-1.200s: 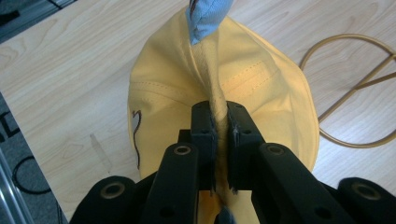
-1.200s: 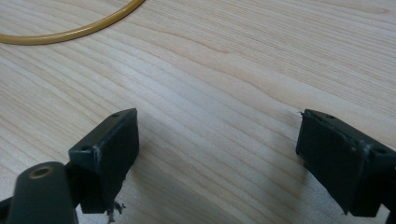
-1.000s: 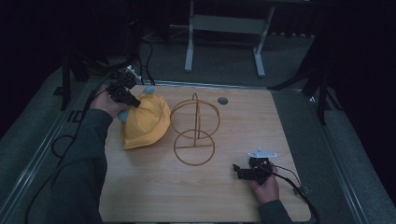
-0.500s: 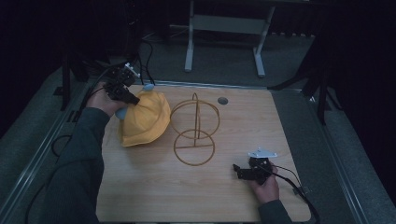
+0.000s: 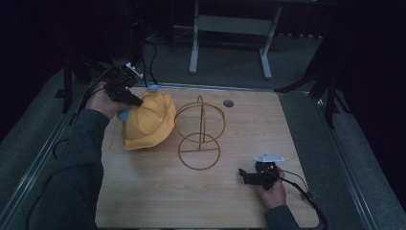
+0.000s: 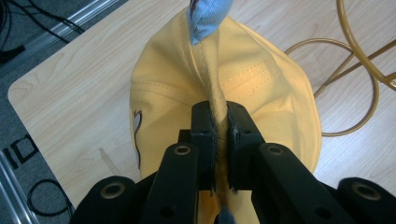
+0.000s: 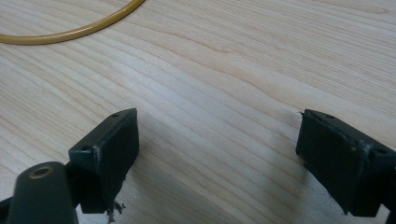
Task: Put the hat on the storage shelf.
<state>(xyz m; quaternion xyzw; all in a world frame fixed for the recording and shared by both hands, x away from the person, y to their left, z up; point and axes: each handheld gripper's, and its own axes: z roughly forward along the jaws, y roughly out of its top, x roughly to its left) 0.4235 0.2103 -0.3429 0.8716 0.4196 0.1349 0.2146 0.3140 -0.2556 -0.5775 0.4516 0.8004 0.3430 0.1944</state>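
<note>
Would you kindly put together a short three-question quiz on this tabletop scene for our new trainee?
1. True or false: the right gripper holds the yellow hat.
2. What does the left gripper pinch? A) wire stand B) a fold of the hat C) a cable
3. What stands right beside the hat on the wooden table?

Key:
1. False; its jaws are open over bare wood.
2. B
3. The gold wire stand.
</note>
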